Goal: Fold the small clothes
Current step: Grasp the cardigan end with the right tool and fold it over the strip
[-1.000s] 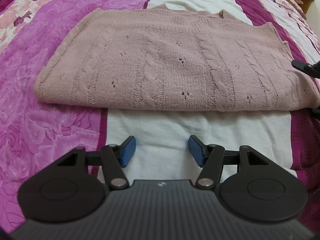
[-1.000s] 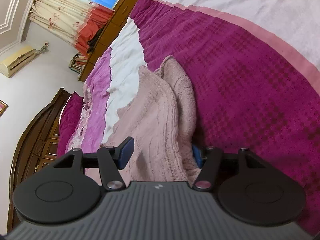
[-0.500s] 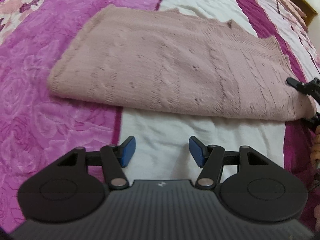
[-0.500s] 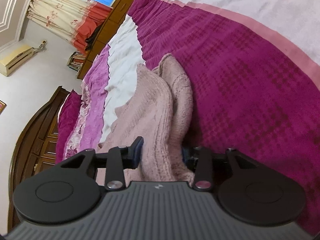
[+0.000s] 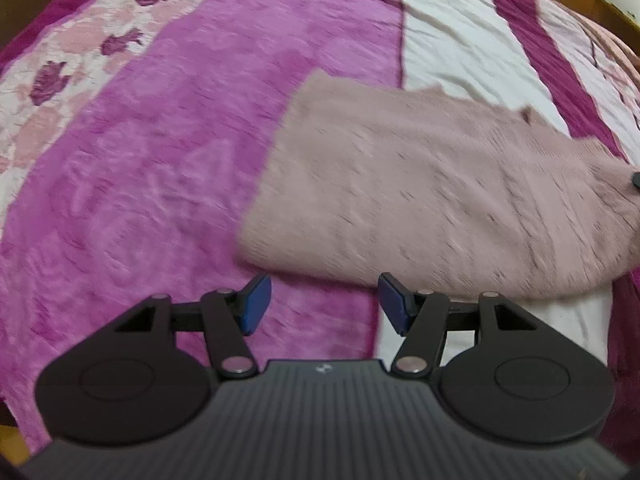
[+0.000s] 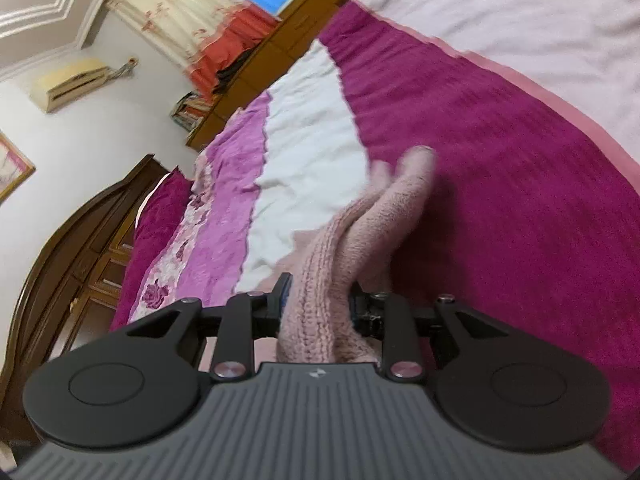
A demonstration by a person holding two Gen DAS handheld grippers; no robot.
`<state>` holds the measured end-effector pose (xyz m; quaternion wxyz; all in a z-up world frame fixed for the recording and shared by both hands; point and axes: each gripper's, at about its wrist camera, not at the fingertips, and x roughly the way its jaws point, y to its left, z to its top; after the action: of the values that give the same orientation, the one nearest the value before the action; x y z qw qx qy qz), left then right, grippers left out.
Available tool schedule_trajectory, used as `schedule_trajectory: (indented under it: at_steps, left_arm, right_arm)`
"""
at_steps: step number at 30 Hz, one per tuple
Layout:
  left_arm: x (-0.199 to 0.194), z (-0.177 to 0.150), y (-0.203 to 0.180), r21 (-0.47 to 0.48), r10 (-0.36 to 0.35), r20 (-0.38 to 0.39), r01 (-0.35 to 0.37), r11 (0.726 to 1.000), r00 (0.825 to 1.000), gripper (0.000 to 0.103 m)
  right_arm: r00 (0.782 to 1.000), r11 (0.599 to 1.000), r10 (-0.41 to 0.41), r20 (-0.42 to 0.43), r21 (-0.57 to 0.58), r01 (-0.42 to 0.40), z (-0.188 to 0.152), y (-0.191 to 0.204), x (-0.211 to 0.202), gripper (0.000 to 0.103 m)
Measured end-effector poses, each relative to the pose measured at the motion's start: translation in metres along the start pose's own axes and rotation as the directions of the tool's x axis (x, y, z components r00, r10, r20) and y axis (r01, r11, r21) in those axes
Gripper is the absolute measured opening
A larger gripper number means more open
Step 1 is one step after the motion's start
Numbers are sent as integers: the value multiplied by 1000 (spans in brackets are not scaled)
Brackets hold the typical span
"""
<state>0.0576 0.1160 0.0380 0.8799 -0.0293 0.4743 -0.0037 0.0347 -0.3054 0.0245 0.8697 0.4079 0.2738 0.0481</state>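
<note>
A bed point(image 5: 168, 184) carries everything, spread with a bedcover point(image 5: 452, 44) striped in magenta, white and deep purple (one band has a rose print). A folded pink knitted sweater point(image 5: 420, 200) lies directly on it, across the magenta and white stripes.

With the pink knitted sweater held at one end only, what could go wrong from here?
1. The right gripper is closing on a thick bunch of the folded pink knitted sweater; the bulky knit may slip out, or only some layers may be caught.
2. The left gripper is open and empty, short of the sweater's near edge, so lifting one end alone could undo the fold.
3. The sweater might drag across the purple and white bedspread.
</note>
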Motion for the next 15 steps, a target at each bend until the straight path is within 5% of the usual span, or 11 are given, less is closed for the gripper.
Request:
schedule_trajectory:
  at_steps: [7, 15]
  left_arm:
    - [9, 24, 38, 5, 112, 1, -112, 994, 994, 61]
    - [9, 31, 79, -96, 98, 9, -97, 991, 995, 61]
  right_arm:
    - [999, 991, 39, -25, -125, -42, -1, 69, 6, 28]
    - [985, 965, 134, -106, -212, -154, -22, 153, 29, 27]
